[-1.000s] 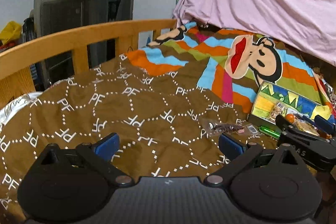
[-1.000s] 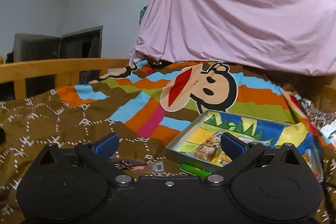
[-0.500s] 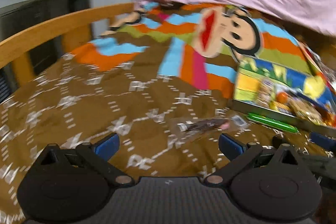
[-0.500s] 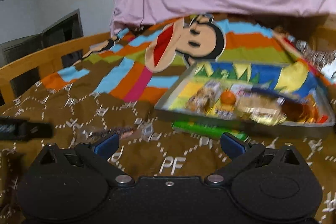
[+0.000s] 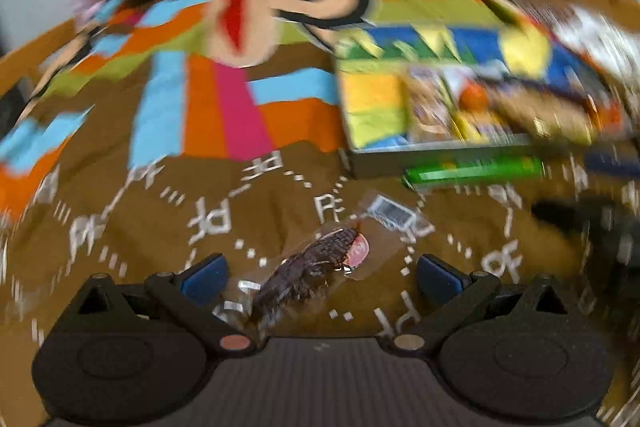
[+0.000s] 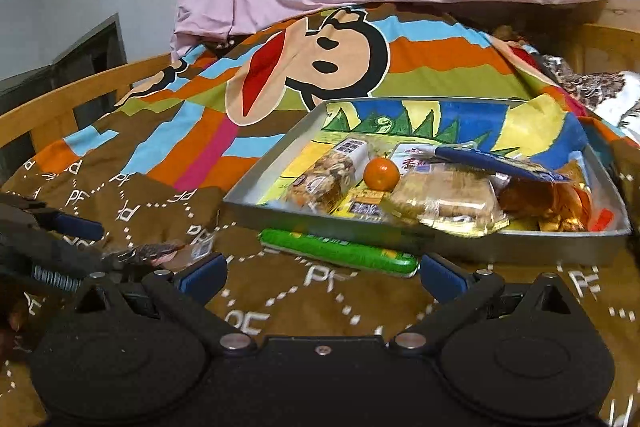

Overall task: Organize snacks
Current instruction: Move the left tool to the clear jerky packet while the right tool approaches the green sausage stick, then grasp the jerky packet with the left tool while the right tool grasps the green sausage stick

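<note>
Snacks are what I am sorting: two lie loose on the brown bedspread, outside the grey tray. One is a clear packet with something dark and shrivelled inside, lying between the fingers of my left claw, which is spread wide around it and not closed. I judge it light, limp and crinkly, the film likely slippery; I would pinch it across the dark filled middle rather than the empty clear end with the label, which would fold and slide out. The other is a green stick pack, lying just beside the tray's near wall, in front of my right claw, also wide and empty. It looks firmer and slim, so a grip across its middle should keep it level.

Inside the tray I count one small orange, one nut bar, one wrapped cake and one blue-topped bag; other wrappers there overlap too much to count.
</note>
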`<state>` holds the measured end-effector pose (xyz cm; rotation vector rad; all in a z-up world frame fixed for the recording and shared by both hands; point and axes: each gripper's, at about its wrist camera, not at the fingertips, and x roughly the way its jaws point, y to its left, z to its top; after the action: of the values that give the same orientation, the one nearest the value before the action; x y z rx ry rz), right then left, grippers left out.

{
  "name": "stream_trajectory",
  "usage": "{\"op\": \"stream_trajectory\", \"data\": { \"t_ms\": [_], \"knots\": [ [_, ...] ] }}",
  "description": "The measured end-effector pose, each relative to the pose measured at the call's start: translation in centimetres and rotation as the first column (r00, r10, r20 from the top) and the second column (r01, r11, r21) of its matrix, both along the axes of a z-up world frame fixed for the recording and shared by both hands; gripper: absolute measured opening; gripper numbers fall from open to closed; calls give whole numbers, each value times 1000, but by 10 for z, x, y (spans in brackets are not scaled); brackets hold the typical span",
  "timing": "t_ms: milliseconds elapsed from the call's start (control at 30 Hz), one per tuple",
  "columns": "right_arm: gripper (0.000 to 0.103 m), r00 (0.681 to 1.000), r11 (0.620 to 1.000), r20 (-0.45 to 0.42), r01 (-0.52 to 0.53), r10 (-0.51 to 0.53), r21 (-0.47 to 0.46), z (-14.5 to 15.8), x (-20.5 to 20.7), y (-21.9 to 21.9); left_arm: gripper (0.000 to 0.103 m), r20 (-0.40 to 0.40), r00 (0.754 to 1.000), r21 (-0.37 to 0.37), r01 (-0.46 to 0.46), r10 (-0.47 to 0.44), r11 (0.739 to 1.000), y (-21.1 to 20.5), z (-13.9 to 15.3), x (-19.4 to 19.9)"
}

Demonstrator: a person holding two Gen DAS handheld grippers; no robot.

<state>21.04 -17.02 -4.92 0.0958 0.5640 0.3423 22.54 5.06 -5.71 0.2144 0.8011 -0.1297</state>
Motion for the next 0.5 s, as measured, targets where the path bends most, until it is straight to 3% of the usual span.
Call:
{"op": "stream_trajectory", "data": {
  "t_ms": [67, 167, 367, 500],
  "knots": [
    [102, 1000, 999, -29, -10, 11, 37, -3, 11, -9, 102, -31, 996, 24, 86, -86, 996, 1, -4, 8],
    [102, 997, 995, -76, -26, 33, 94, -13, 27, -18, 102, -89, 985, -21, 146, -147, 989, 7, -7, 19],
    [102, 985, 982, -168, -11, 43, 188, -35, 60, -29, 102, -208, 963, -122, 151, -174, 981, 20, -12, 38],
    [102, 969, 953, -166, -131, 181, 275, -33, 60, -29, 102, -252, 951, -135, 150, -180, 979, 19, -10, 47]
  ]
}}
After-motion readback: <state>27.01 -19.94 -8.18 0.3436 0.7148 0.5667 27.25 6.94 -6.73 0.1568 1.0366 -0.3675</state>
